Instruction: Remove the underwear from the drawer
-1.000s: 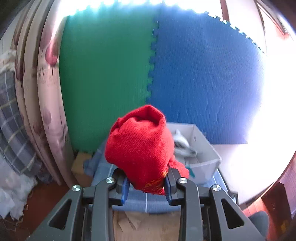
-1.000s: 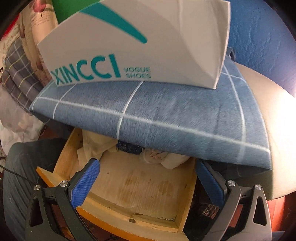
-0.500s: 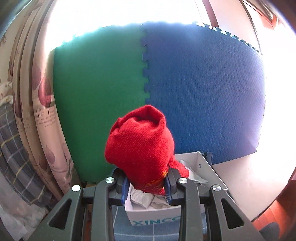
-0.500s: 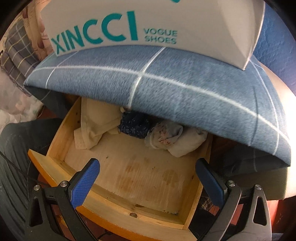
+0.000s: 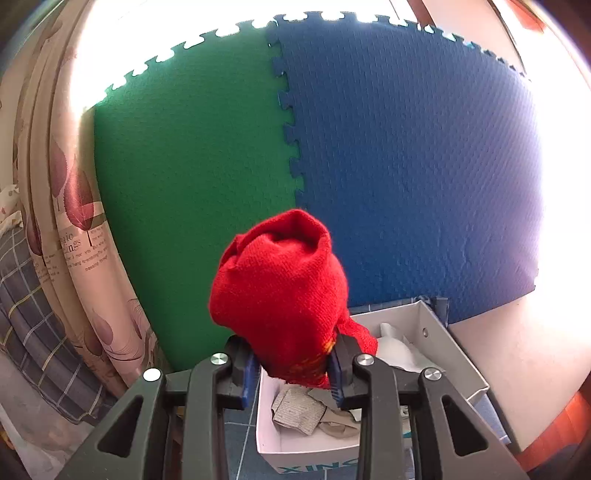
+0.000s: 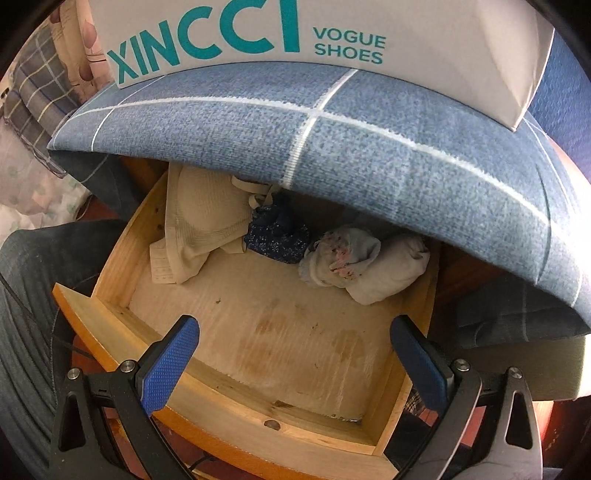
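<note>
My left gripper is shut on a bunched red underwear piece, held up in the air above a white shoe box that has crumpled garments inside. In the right wrist view the wooden drawer stands pulled out. At its back lie a cream garment, a dark blue speckled piece and a white rolled bundle with pink marks. My right gripper hangs open over the drawer's bare front part, with nothing between its fingers.
A blue checked cushion overhangs the drawer's back, with the shoe box on top of it. Green foam mat and blue foam mat stand behind. A leaf-print curtain hangs at the left. A trouser leg is beside the drawer.
My left gripper has risen with the red piece and shifted; the shoe box now sits lower and nearer beneath it. My right gripper has come down closer to the drawer, revealing more of the garments.
</note>
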`<state>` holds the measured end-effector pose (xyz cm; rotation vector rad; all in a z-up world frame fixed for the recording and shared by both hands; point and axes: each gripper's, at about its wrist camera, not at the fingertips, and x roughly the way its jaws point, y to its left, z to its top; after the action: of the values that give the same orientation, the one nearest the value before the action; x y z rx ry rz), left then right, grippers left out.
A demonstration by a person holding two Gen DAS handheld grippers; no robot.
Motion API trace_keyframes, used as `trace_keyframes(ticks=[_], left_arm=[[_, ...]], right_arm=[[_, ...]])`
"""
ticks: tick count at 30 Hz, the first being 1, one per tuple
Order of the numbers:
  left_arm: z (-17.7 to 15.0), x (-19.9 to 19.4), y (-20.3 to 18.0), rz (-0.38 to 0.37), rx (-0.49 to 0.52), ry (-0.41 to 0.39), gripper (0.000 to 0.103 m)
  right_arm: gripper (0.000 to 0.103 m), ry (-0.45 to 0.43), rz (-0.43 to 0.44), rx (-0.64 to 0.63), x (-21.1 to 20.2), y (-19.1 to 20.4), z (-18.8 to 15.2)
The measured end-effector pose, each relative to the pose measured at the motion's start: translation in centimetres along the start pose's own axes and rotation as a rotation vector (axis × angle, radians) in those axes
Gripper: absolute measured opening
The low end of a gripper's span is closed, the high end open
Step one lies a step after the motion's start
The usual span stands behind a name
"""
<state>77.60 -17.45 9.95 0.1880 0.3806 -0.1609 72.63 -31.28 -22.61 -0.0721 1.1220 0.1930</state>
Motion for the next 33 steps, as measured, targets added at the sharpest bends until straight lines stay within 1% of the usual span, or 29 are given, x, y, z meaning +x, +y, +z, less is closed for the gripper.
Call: trace_keyframes(ticks=[5, 11, 15, 19, 22, 24, 26, 27, 30, 33], left_arm=[[-0.1, 1.5, -0.2, 0.017, 0.002, 0.019, 0.03], [0.2, 3.3, -0.9, 0.042, 0.048, 0.021, 0.03], [-0.3, 5.2, -1.3, 0.05, 0.065, 0.053, 0.03], [-1.5, 7.7, -1.4, 0.054, 0.059, 0.1, 0.03], [-2.7, 10.2, -1.2, 0.049, 0.043, 0.162, 0.03], [-3.6, 12.2, -1.0, 0.049, 0.034, 0.211, 0.03], [-4.4, 13.6, -0.8, 0.05, 0.017, 0.243, 0.03], [-4.6, 14.3, -0.6, 0.049, 0.007, 0.258, 0.03], [-5.2, 15.5, -0.5, 0.049, -0.015, 0.279, 0.03], [-5.4, 16.5, -0.5, 0.054, -0.014, 0.287, 0.03]], right_arm=[[0.103, 0.01, 0.004, 0.003, 0.4, 0.0, -0.1], [0.103, 0.035, 0.005, -0.012, 1.1, 0.6, -0.4], [0.103, 0.059, 0.012, -0.048, 2.0, 1.7, -0.8], [0.103, 0.081, 0.048, -0.07, 3.2, 3.3, -1.2], [0.103, 0.095, 0.078, -0.066, 4.0, 4.3, -1.4], [0.103, 0.102, 0.068, -0.102, 4.4, 5.0, -1.4], [0.103, 0.095, 0.036, -0.156, 4.6, 6.0, -1.5], [0.102, 0.089, 0.038, -0.181, 4.5, 6.6, -1.6], [0.103, 0.064, 0.045, -0.21, 4.2, 7.5, -1.5], [0.103, 0.067, 0.064, -0.204, 4.4, 7.5, -1.4]])
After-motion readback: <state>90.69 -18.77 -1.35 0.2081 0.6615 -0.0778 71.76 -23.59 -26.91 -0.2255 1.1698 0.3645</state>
